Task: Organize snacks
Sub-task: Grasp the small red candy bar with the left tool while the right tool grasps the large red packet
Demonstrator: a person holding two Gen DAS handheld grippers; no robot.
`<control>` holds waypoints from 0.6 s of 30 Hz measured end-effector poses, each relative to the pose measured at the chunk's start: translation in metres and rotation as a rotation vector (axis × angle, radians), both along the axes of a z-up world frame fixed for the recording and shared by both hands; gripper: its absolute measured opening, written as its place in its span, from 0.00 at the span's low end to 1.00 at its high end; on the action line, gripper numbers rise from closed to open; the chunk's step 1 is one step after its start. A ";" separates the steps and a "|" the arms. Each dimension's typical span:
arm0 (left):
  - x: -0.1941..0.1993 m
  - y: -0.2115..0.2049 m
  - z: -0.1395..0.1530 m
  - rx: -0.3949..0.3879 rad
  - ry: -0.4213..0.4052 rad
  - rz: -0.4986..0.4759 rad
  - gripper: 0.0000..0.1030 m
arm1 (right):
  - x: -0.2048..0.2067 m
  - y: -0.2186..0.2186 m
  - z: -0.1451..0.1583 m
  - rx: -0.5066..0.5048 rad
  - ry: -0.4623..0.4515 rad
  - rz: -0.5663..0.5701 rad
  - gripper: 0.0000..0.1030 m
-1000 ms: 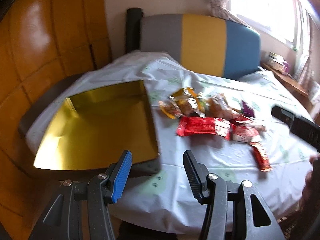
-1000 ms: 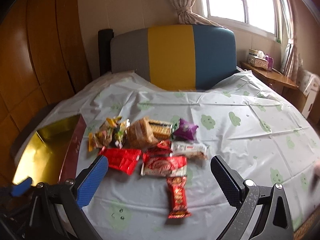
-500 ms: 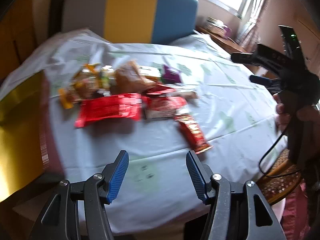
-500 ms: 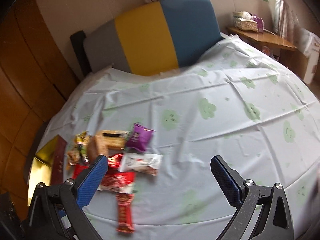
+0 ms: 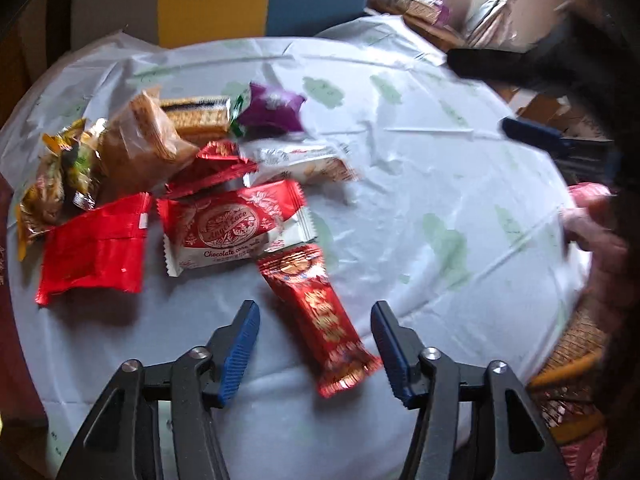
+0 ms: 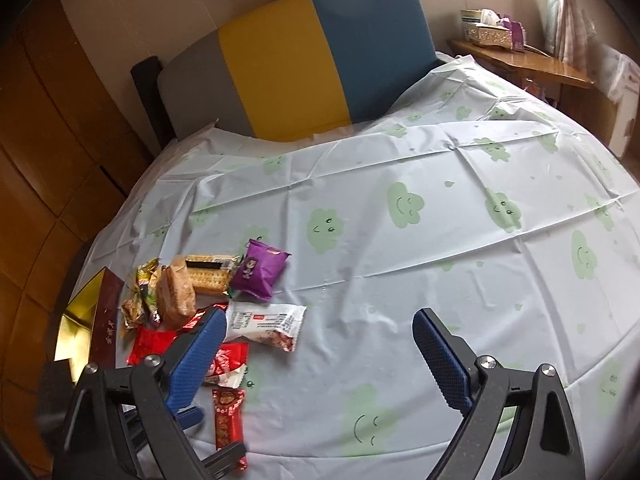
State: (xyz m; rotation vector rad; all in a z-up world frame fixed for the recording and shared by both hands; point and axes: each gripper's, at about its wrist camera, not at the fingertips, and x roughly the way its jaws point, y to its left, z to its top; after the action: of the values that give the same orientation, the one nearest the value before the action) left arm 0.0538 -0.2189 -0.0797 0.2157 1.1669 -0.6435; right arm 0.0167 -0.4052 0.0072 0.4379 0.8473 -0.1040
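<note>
Several snack packets lie in a pile on the pale tablecloth. A long red bar lies nearest, its near end between the open jaws of my left gripper, just above it. Behind it are a red and white chocolate cake packet, a plain red packet, a purple packet and a biscuit pack. My right gripper is open and empty, high over the table right of the pile; it shows at the right edge of the left wrist view. The red bar and purple packet show there too.
A gold-lined box with a dark red rim sits at the table's left edge. A grey, yellow and blue chair back stands behind the table. A wooden shelf with a tissue box is at the far right.
My left gripper has swung right from the gold box to the snack pile and come down over the long red bar. My right gripper has risen and turned rightwards.
</note>
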 end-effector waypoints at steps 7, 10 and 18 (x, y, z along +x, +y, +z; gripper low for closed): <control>-0.014 0.022 0.000 -0.016 -0.110 -0.034 0.23 | 0.006 0.014 -0.007 0.017 0.038 0.090 0.47; -0.020 0.043 0.001 -0.035 -0.124 -0.044 0.24 | 0.008 0.022 -0.011 0.008 0.056 0.128 0.37; -0.034 0.100 0.001 -0.026 -0.159 -0.019 0.23 | 0.010 0.079 -0.022 -0.022 0.098 0.406 0.29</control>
State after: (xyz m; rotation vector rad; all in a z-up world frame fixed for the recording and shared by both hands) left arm 0.0198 -0.1192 -0.0783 0.2517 1.0046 -0.6462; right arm 0.0271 -0.3265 -0.0149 0.2347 1.0152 0.2412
